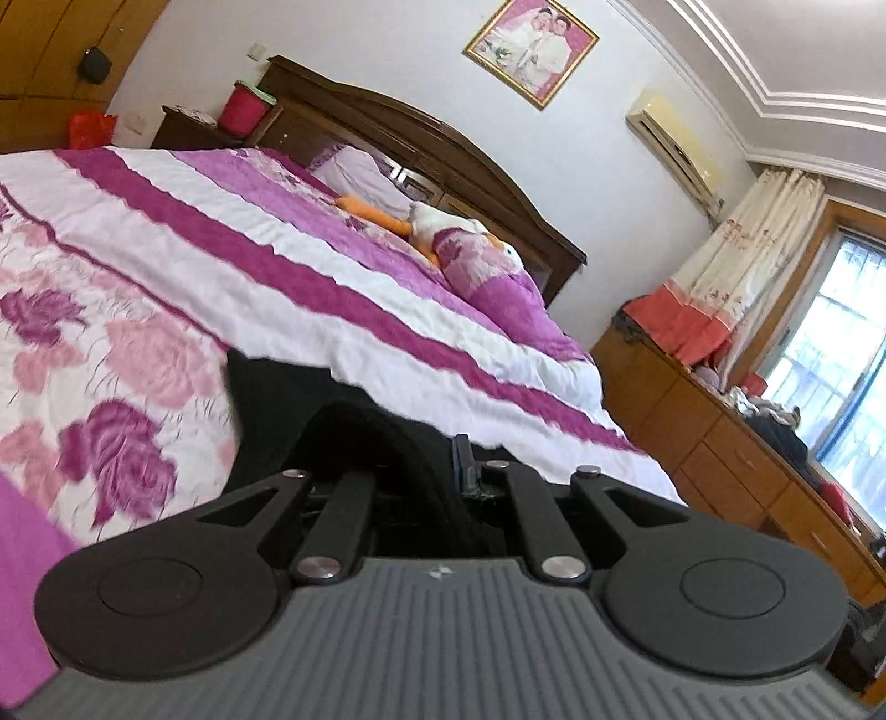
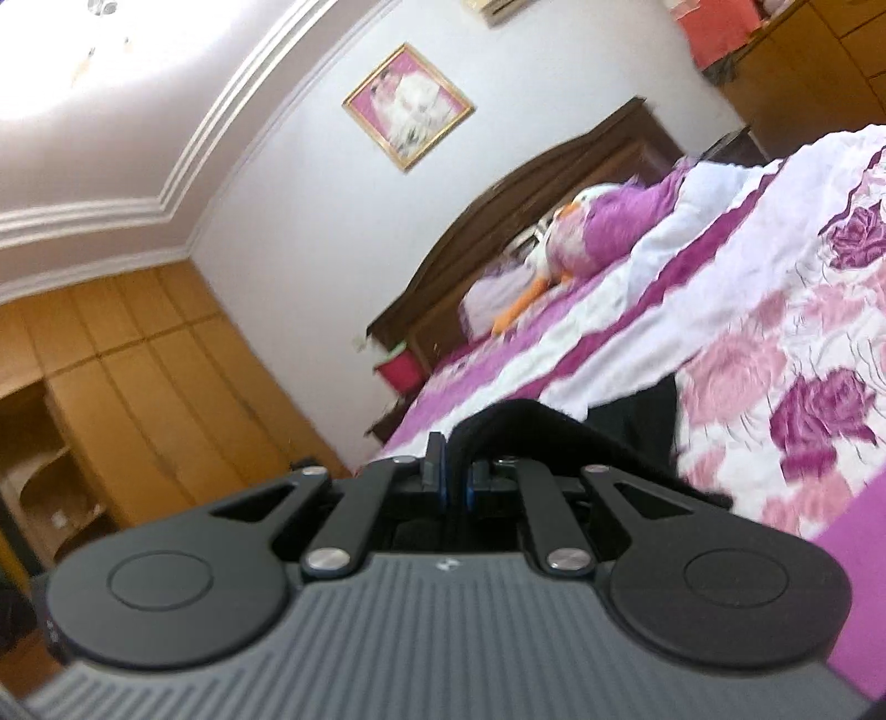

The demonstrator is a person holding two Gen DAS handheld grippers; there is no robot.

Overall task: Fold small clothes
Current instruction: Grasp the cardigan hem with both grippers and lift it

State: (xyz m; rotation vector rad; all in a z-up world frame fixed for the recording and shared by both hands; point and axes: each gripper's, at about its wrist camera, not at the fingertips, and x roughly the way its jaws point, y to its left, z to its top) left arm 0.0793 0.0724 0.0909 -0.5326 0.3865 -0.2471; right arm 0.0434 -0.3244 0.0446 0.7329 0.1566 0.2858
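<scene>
Black garment [image 1: 354,432] is pinched in both hand-held grippers and hangs just ahead of them, over the bed's floral quilt [image 1: 138,310]. Left hand-held gripper [image 1: 462,471]: jaws narrow, clamped on a fold of the black fabric that loops up in front of the fingers and drapes off to its left. Right hand-held gripper [image 2: 457,471]: jaws also narrow, blue pads nearly together with a black band of the same garment [image 2: 520,426] arching out to its right (rest of the cloth trails down toward the quilt [image 2: 775,343]). Beyond the left gripper a plush toy [image 1: 443,221] lies near the dark wooden headboard [image 1: 421,138]. Framed picture [image 1: 531,47] on the wall above.
</scene>
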